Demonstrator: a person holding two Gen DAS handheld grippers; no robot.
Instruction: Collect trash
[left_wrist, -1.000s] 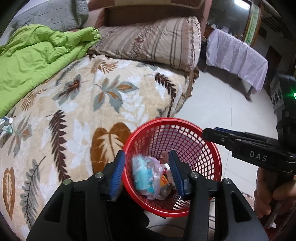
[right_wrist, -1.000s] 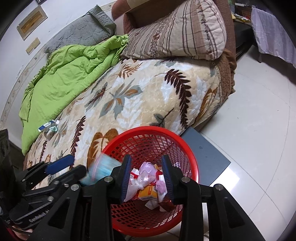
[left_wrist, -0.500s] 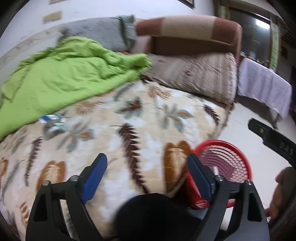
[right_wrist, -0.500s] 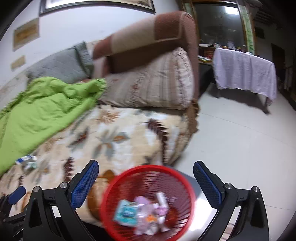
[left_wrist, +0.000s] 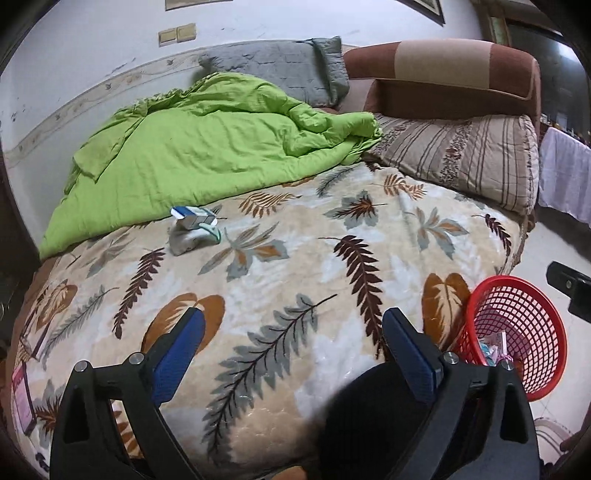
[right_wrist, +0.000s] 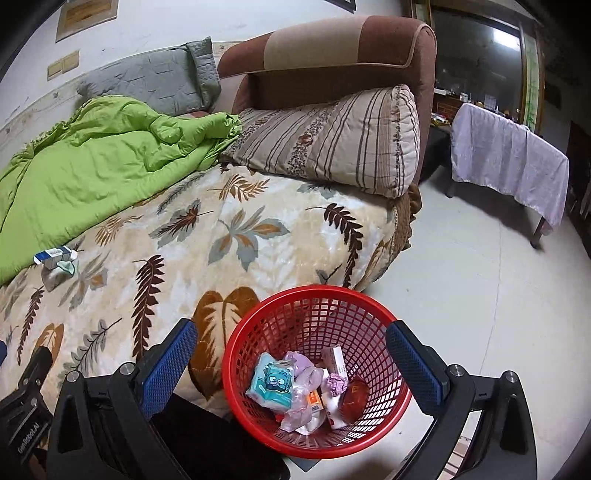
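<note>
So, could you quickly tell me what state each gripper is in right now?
Left gripper: jaws opening, nothing between them.
Right gripper: open wide, holding nothing, above the red basket.

Bed (left_wrist: 295, 266) with leaf-print blanket carries a crumpled green quilt (left_wrist: 207, 155) at the wall side, a striped pillow (left_wrist: 461, 158) and grey pillow (left_wrist: 280, 70) at the head. A small blue-white box (left_wrist: 192, 216) lies on a grey wad (left_wrist: 184, 240) just beside the quilt edge. On the floor (right_wrist: 480, 295), a red basket (right_wrist: 317, 306) stands touching the bed side, holding wrappers (right_wrist: 303, 387).
</note>
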